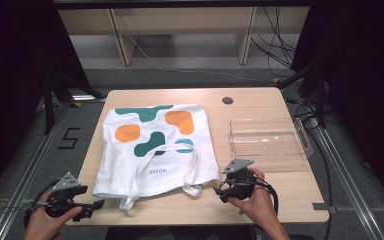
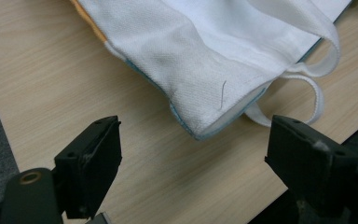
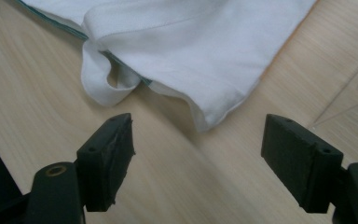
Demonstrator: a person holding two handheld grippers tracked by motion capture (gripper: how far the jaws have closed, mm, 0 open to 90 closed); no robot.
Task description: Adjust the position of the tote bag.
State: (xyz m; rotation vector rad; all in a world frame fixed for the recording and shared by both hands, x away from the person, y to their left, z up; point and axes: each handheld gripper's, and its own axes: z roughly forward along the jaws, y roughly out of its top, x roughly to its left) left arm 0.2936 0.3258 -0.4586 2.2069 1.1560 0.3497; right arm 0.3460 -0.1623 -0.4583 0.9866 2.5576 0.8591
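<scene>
A white tote bag lies flat mid-table, mouth toward the near edge. Left gripper and right gripper, both spread wide and empty, approach its near corners; next, likely pinching them.

A white tote bag with orange and teal blobs lies flat at the surface's left-centre, its 2 handles trailing toward the near edge.

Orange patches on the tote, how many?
2. One orange patch sits on the left of the tote bag, the other at upper right. More may be hidden underneath.
</scene>
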